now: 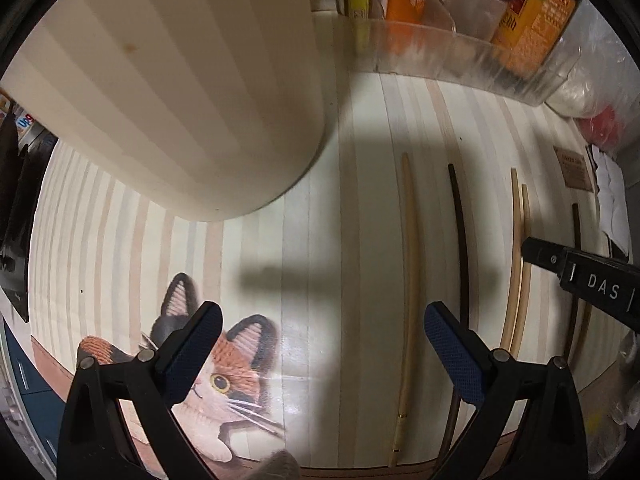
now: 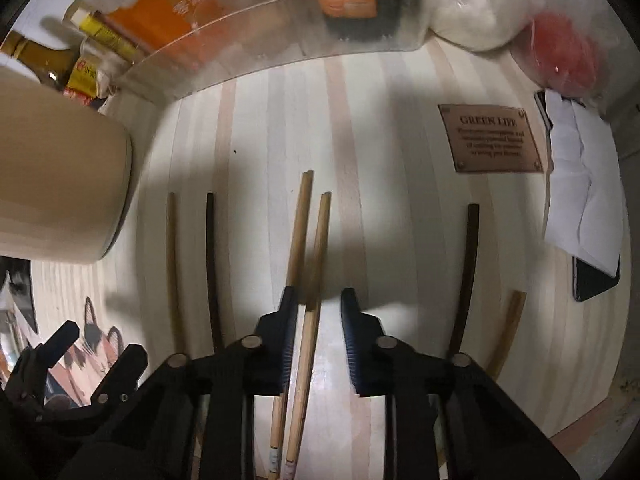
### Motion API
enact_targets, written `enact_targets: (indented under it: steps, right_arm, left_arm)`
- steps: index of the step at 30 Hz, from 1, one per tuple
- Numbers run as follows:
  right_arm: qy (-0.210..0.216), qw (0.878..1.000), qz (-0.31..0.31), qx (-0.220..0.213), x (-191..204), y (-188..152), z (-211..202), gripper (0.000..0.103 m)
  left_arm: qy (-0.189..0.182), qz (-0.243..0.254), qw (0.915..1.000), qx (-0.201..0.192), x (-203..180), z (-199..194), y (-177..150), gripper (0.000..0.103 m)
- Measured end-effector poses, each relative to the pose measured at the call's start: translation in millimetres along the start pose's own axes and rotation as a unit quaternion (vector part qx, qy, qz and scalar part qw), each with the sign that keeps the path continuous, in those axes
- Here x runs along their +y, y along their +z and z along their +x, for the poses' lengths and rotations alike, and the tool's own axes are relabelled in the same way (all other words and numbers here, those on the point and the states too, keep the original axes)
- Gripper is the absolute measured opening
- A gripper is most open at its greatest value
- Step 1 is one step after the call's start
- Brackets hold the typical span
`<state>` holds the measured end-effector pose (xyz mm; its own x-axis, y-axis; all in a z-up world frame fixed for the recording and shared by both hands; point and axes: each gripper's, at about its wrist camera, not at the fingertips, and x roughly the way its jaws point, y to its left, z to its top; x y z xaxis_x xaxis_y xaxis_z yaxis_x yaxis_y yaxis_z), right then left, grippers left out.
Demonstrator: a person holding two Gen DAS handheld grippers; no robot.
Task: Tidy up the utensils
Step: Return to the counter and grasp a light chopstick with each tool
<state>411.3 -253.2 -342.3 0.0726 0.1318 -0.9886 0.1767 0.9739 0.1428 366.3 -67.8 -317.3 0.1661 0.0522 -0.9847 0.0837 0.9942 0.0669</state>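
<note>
Right gripper (image 2: 316,312): jaws partly open above a pair of light wooden chopsticks (image 2: 304,280); the pair passes between the fingers, and whether the pads touch it cannot be told.
Light pair: lies on the counter (image 2: 400,220), running from 6 o'clock toward 12 in the right wrist view, the two sticks crossing near the fingertips.
Right of the pair: a dark chopstick (image 2: 466,276) at about 3 o'clock, with a short light chopstick (image 2: 508,332) just beyond it.
Left of the pair: a second dark chopstick (image 2: 212,268) and a single light chopstick (image 2: 173,268), side by side at about 9 o'clock.
Left gripper (image 1: 320,344): jaws wide apart, nothing between them, over the cat picture (image 1: 224,368) printed on the striped mat.
Ahead of the left gripper: the single light chopstick lies between the fingers' lines, the dark one beside the right finger.
Beige container (image 1: 180,88): large, at 11 o'clock in the left view.
Clear bin (image 2: 280,36): at 12 o'clock, holding orange packets.
Brown plaque (image 2: 492,140): at 2 o'clock on the mat.
White paper (image 2: 580,184): at 3 o'clock, over a dark phone (image 2: 596,280).
</note>
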Motion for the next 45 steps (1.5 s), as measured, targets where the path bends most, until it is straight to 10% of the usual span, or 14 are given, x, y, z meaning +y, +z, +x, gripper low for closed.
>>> enact_targets:
  steps: [10, 18, 34, 45]
  right_arm:
    - [-0.027, 1.0, -0.011, 0.013, -20, -21, -2, 0.006]
    - [-0.011, 1.0, 0.008, 0.028, -49, -22, -5, 0.006]
    - [0.008, 0.993, -0.095, 0.071, 5, -55, 6, 0.006]
    - [0.005, 0.989, -0.082, 0.122, 5, -30, 20, 0.007]
  left_arm:
    - [-0.016, 0.027, 0.9995, -0.003, -21, 11, -4, 0.102]
    - [-0.011, 0.056, 0.9984, -0.006, -43, 22, 0, 0.005]
    - [-0.023, -0.092, 0.9943, 0.048, 93, 8, -80, 0.005]
    - [-0.051, -0.107, 0.9917, 0.049, 130, 9, -53, 0.009]
